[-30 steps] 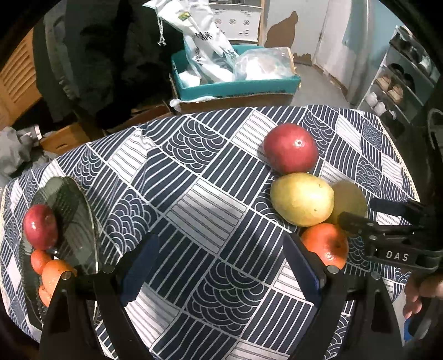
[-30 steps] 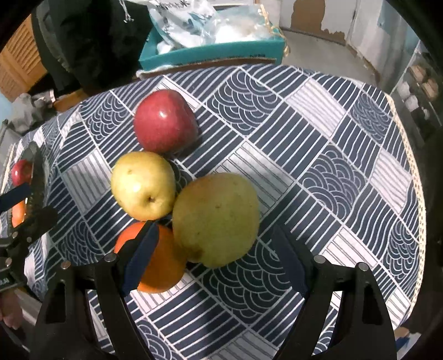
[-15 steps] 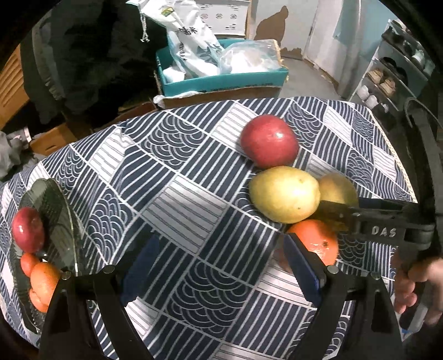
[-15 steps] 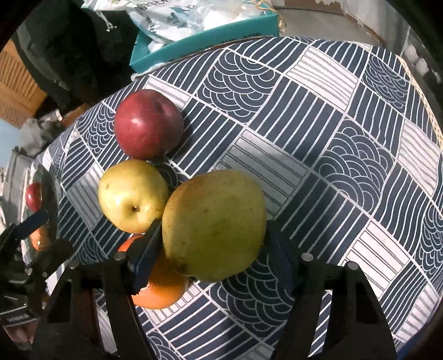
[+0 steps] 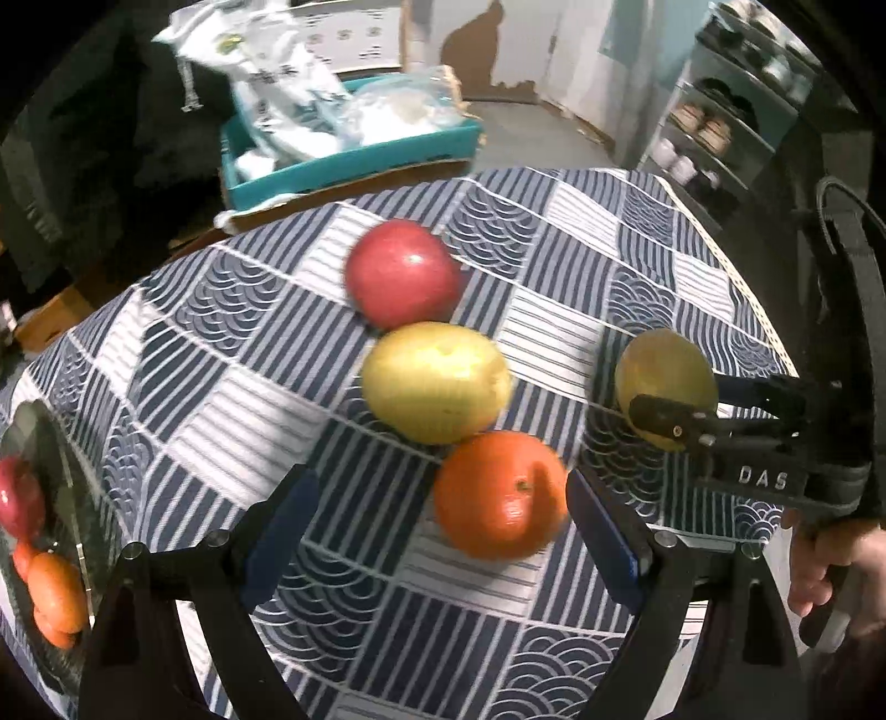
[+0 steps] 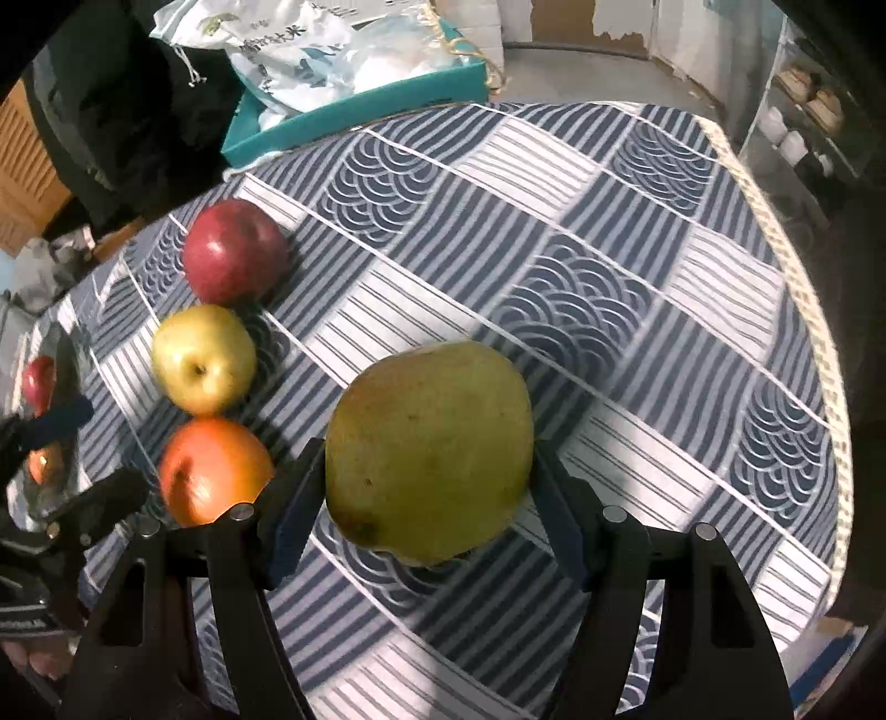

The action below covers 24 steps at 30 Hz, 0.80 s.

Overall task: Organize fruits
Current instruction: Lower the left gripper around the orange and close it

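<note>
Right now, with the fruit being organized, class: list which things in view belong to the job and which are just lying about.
Part of the job:
- green pear held in the right gripper
- orange
- yellow apple
- red apple
- glass plate holding fruit
- left gripper, open

Lying about:
- teal tray
- white bags
- shelf

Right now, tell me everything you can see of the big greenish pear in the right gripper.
The pear is large, yellow-green with brownish speckles and a darker patch low on its left side, its skin matte. The right gripper is shut on it, one blue pad on each side. It looks lifted off the patterned tablecloth, apart from the orange, the nearest other fruit.
</note>
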Available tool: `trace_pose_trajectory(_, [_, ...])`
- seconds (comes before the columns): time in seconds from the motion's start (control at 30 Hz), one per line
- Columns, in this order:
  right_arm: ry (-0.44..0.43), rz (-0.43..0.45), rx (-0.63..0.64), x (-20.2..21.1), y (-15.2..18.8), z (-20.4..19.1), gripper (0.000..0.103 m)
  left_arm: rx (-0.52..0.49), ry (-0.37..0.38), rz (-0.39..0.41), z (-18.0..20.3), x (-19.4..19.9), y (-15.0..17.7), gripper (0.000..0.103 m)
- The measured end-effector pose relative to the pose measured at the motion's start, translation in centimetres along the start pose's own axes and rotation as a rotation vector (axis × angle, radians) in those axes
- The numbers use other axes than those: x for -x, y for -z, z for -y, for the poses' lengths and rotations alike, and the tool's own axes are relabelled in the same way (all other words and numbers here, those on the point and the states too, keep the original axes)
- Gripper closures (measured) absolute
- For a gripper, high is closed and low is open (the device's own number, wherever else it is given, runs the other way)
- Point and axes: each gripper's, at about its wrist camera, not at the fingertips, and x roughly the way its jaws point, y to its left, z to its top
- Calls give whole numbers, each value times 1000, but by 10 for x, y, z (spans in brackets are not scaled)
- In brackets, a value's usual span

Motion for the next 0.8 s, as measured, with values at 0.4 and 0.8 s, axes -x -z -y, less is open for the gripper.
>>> trace_pose_trajectory(0.4, [24, -20, 37, -4, 18, 10, 31, 9, 15, -83, 16, -33, 4, 11])
trace_pose_trajectory(0.8, [2, -38, 32, -14, 17, 7, 31, 33, 40, -132, 14, -59, 8, 17])
